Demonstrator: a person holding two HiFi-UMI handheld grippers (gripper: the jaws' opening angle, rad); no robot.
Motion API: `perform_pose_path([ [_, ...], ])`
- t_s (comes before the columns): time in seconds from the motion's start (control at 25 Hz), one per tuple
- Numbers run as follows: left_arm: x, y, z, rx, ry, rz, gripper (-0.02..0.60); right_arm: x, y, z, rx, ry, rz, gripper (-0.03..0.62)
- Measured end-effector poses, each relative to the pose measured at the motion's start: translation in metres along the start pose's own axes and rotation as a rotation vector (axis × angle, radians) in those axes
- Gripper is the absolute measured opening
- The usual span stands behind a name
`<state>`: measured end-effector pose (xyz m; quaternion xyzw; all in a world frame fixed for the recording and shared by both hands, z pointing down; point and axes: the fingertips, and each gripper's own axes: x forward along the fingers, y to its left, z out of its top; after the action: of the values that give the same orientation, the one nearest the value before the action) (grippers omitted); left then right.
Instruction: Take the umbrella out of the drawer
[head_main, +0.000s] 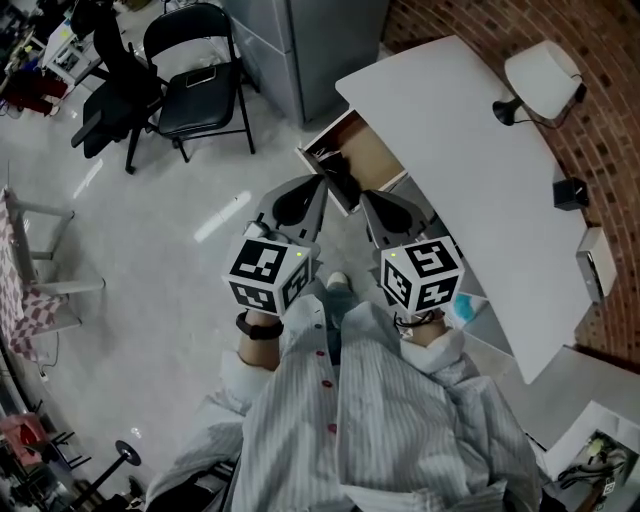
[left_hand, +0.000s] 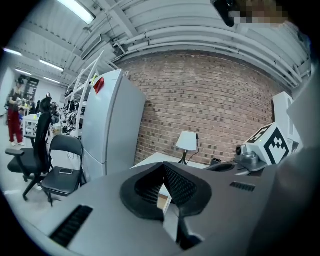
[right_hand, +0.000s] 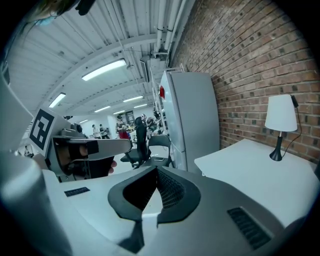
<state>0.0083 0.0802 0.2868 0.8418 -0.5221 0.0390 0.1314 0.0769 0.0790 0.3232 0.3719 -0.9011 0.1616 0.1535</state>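
Note:
The white desk's (head_main: 480, 180) drawer (head_main: 378, 152) stands pulled out, showing its wooden inside. A dark long thing, the umbrella (head_main: 337, 168), lies in its left part. My left gripper (head_main: 320, 185) is shut and empty, its tip just short of the drawer's front corner. To its right, my right gripper (head_main: 366, 198) is also shut and empty, close to the drawer front. In the left gripper view the pads of the left gripper (left_hand: 163, 170) meet with nothing between them. The right gripper (right_hand: 156, 172) looks the same in its own view. Neither gripper view shows the umbrella.
A black folding chair (head_main: 200, 85) and an office chair (head_main: 110, 100) stand on the floor to the far left. A grey cabinet (head_main: 300, 40) stands beyond the desk. On the desk are a white lamp (head_main: 545, 72), a small black box (head_main: 570, 192) and a white box (head_main: 597, 262).

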Motion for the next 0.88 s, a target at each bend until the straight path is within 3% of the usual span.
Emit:
perform_pose_path([
  [0.44, 0.032, 0.038, 0.005, -0.009, 0.013, 0.011, 0.009, 0.043, -0.026, 0.009, 0.024, 0.025, -0.007, 0.034],
  [0.68, 0.063, 0.073, 0.015, -0.01, 0.025, -0.039, 0.009, 0.084, -0.041, 0.028, 0.039, 0.029, -0.05, 0.034],
  [0.88, 0.097, 0.11, 0.021, -0.003, 0.055, -0.125, 0.009, 0.122, -0.056, 0.042, 0.07, 0.035, -0.129, 0.035],
])
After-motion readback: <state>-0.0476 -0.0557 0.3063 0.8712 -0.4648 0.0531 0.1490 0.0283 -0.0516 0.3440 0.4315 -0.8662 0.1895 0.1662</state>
